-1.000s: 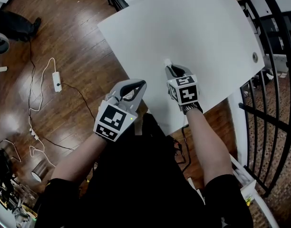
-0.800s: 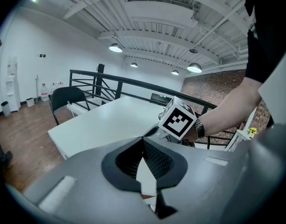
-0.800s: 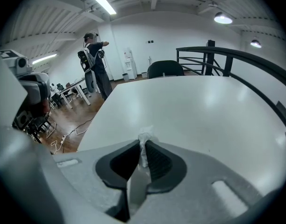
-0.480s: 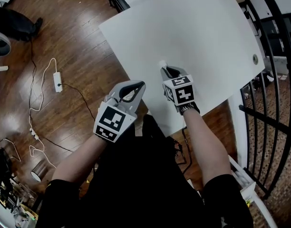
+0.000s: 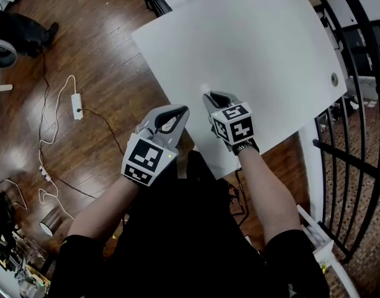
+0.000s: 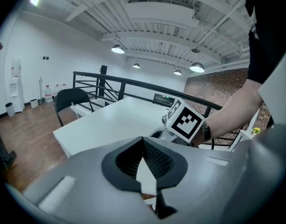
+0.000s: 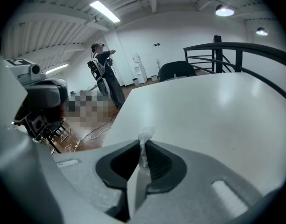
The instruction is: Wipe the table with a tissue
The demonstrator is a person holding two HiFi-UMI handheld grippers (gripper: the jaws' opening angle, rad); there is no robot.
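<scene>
R gripper [image 5: 208,96] clamped on tissue [image 5: 205,89] near tabletop [image 5: 258,48] edge, 7 o'clock. L gripper [image 5: 180,109] closed, empty, off-table. Best: press tissue flat, sweep toward 1 o'clock w/ overlapping strokes.

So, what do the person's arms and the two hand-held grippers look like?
The left hand-held gripper and the right hand-held gripper have light grey plastic bodies with black ribbed pads inside. Each carries a white cube with black square markers. The forearms are bare; the right wrist wears a dark watch, and the sleeves look black and short.
</scene>
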